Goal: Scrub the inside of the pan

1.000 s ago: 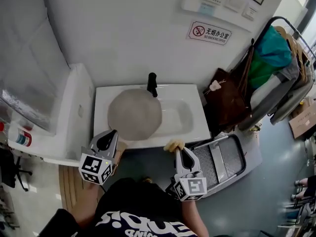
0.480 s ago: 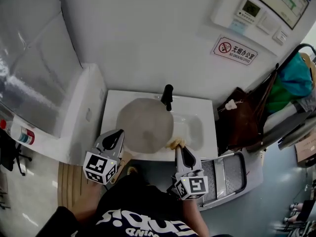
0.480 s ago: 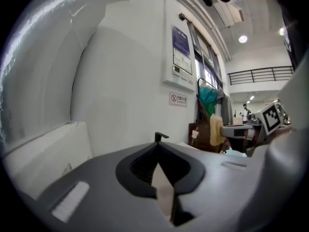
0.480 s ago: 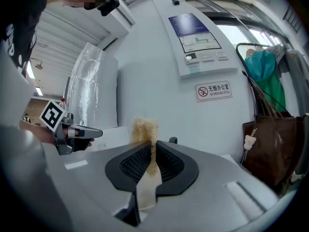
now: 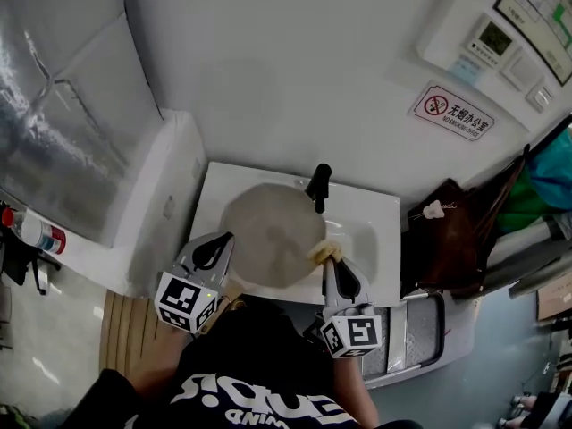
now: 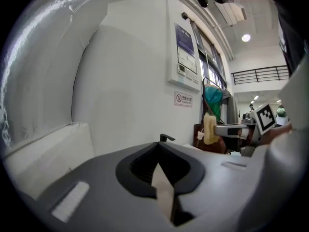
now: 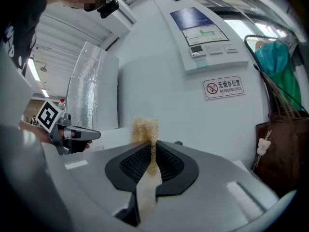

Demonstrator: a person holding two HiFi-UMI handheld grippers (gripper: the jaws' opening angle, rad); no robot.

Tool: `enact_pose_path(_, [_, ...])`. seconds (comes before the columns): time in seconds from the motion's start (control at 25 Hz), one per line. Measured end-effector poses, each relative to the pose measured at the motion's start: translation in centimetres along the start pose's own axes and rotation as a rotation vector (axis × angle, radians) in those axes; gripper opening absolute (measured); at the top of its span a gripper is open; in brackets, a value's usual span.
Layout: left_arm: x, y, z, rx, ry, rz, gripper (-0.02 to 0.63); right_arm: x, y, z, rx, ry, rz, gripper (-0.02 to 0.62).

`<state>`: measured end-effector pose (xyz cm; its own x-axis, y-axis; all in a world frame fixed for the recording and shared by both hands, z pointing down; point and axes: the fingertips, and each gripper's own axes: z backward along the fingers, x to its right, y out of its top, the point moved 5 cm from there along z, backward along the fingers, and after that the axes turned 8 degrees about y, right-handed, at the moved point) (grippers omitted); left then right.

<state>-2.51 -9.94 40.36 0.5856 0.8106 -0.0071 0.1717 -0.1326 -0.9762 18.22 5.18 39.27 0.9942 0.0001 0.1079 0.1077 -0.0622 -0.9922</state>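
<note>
A round grey pan [image 5: 268,231] lies in the white sink [image 5: 380,217], filling its left half. My left gripper [image 5: 220,241] is shut at the pan's near left rim. In the left gripper view its jaws [image 6: 158,144] meet, with only a pale strip showing in the slit behind the tips. My right gripper [image 5: 331,259] is shut on a yellow sponge [image 5: 323,254] over the sink's front edge, at the pan's right rim. The sponge [image 7: 145,129] sticks up from the right gripper's tips [image 7: 152,144]. A tan piece [image 5: 231,291] shows beside the left gripper's body; I cannot tell what it is.
A black faucet [image 5: 318,187] stands at the back of the sink. A white unit [image 5: 152,204] flanks the sink on the left, and a brown bag [image 5: 451,235] hangs on the right. A grey step stool [image 5: 416,333] and a wooden mat [image 5: 125,333] lie on the floor.
Both grippers have come forward to the sink. The right one carried the sponge from in front of the sink to over its front edge, beside the pan.
</note>
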Motion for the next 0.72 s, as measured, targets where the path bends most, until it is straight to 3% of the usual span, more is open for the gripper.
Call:
enact_pose_path(0.24, [0.0, 0.1, 0.3, -0.019, 0.099, -0.022, -0.003, 0.9, 0.5, -1.7, -0.007, 0.097, 0.003, 0.038])
enact_pose_path(0.56, [0.4, -0.3, 0.8, -0.017, 0.111, -0.013, 0.035, 1.0, 0.7, -3.7, -0.017, 0.184, 0.002, 0.038])
enact_pose_path(0.64, [0.4, -0.3, 0.6, -0.019, 0.103, -0.002, 0.085, 1.2, 0.3, -4.1, -0.017, 0.2, -0.002, 0.039])
enact_pose_path(0.72, [0.5, -0.6, 0.4, -0.039, 0.089, 0.008, 0.18, 1.2, 0.0, -4.4, -0.019, 0.211, -0.003, 0.038])
